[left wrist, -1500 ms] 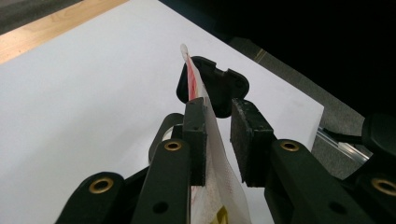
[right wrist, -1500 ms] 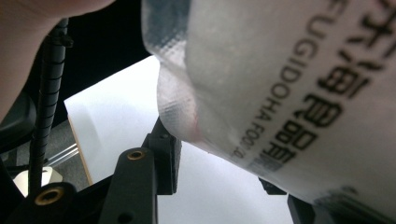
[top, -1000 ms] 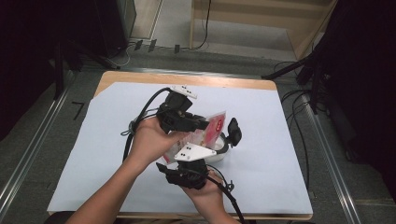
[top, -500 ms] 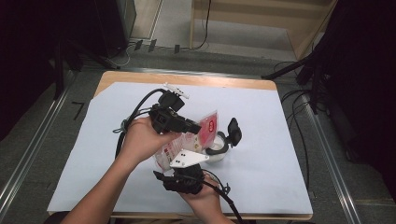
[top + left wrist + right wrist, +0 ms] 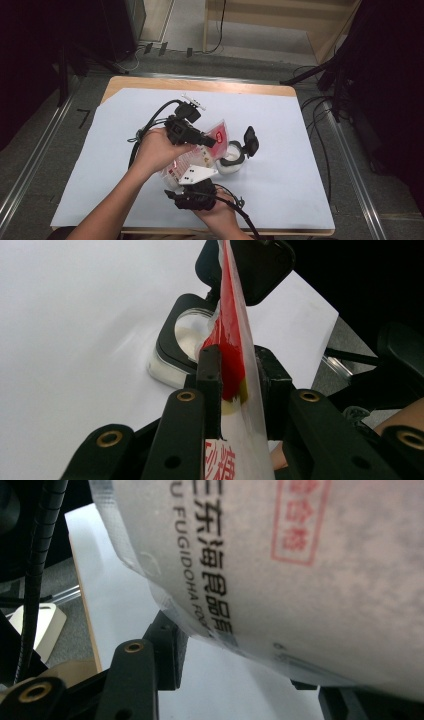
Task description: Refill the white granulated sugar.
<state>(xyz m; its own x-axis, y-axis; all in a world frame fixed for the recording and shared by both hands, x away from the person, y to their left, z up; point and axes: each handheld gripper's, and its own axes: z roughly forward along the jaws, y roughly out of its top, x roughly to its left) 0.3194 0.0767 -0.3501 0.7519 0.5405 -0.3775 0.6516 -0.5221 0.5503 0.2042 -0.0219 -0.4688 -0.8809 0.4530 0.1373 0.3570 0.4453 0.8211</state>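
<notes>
A clear plastic bag with red print and a white granular filling (image 5: 200, 150) is held above the middle of the tabletop (image 5: 300, 190), which is covered with a pale blue-white sheet. The bag's long axis runs from near left to far right, and its red-printed top end points to the far right and tilts down toward the open mouth of a small clear square container with a black rim (image 5: 231, 162). The container's black hinged lid (image 5: 250, 141) stands up on its right side, and the container rests on the sheet just right of the bag.

The left gripper (image 5: 235, 375) is clamped on the bag's red top edge: in the left gripper view the thin film is pinched between the two black jaws, with the container seen just beyond them. The right gripper (image 5: 192, 182) is held at the bag's near, lower end. Its jaws have just been opening, and the bag's bulging bottom lies between them in the right gripper view; whether the pads press on it cannot be told. Black cables (image 5: 150, 125) trail from the left gripper toward the far left.
</notes>
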